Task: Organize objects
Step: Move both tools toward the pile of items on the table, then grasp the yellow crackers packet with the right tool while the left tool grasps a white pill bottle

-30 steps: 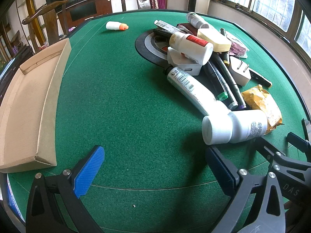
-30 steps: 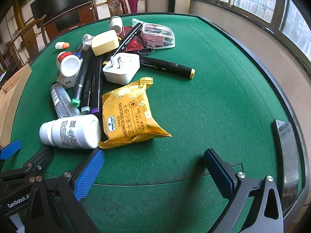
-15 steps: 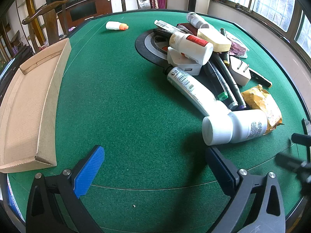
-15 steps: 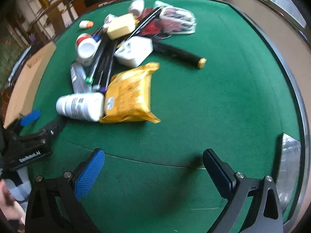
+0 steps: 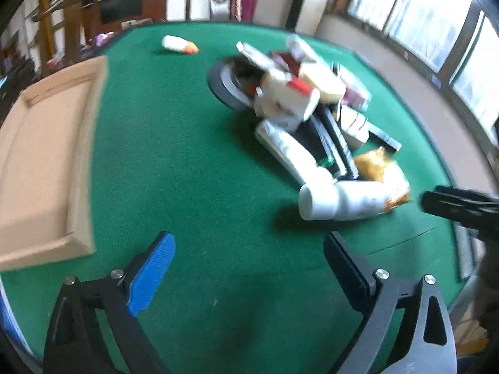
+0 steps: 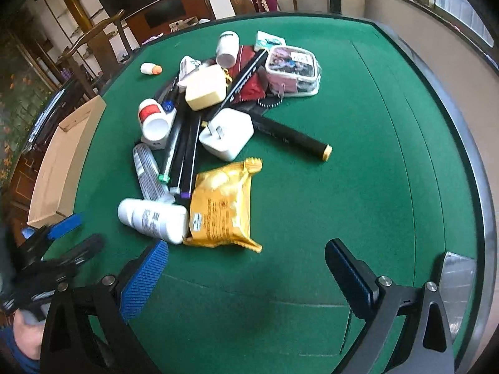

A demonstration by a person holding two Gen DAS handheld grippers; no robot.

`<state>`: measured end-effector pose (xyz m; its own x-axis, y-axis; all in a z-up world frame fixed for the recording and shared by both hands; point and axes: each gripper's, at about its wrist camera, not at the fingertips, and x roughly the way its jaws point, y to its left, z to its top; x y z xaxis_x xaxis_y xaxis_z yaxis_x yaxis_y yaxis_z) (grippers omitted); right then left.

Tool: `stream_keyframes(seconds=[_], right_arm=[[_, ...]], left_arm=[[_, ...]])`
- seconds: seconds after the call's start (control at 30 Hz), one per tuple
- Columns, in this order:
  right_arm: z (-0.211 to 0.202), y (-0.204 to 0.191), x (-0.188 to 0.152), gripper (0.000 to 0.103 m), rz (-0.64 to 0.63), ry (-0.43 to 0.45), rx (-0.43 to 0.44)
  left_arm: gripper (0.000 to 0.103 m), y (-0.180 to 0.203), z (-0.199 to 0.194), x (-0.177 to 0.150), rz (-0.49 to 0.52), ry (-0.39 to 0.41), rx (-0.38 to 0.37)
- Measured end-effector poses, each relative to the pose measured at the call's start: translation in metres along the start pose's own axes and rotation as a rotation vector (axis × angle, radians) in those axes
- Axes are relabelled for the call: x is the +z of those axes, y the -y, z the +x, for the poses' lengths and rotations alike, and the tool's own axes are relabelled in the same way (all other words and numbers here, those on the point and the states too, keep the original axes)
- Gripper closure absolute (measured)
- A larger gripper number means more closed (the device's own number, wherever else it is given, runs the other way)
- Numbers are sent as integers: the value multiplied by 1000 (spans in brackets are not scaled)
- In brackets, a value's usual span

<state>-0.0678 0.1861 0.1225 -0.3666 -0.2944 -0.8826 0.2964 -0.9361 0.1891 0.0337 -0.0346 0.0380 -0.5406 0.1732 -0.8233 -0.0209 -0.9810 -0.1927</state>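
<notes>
My right hand-held gripper (image 6: 246, 266), spread empty, hovers just before one yellow cracker packet (image 6: 222, 204) and one white plastic bottle (image 6: 152, 216); my left hand-held gripper (image 5: 249, 268) is likewise spread.

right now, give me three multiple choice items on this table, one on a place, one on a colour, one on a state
1. Where does the yellow cracker packet lie?
A. inside the cardboard tray
B. against the lying white pill bottle
C. on the white charger plug

2. What colour is the cap of the small bottle lying apart from the pile?
A. orange
B. green
C. purple

3. How are the two grippers?
A. both shut on markers
B. left shut on a bottle
C. both open, holding nothing

Key: 1 B, the packet touches the white pill bottle. 2 A, its tip shows orange. 3 C, left gripper and right gripper both gape over bare green felt.
</notes>
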Motion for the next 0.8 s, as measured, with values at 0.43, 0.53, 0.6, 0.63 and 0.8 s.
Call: stream_keyframes(seconds=[0.43,0.53,0.6,0.63,0.8], right_arm=[[57,-33,35,26,-100,-112,-132],[62,-31,26,42,-128,-118,-160],[54,-22,19,53,-107,-98,-142],[49,-15,16,53,-86,-87,-119],[14,14,-10,53,-1,6,-83]], left_arm=[[7,10,-57,-13,192,93,-40],[7,9,-58,-11,200,89,-70],[7,12,-56,-7,221,81,-100],[7,14,-54,-6,232,67,-115],[7,24,-30,13,90,-45,-281]])
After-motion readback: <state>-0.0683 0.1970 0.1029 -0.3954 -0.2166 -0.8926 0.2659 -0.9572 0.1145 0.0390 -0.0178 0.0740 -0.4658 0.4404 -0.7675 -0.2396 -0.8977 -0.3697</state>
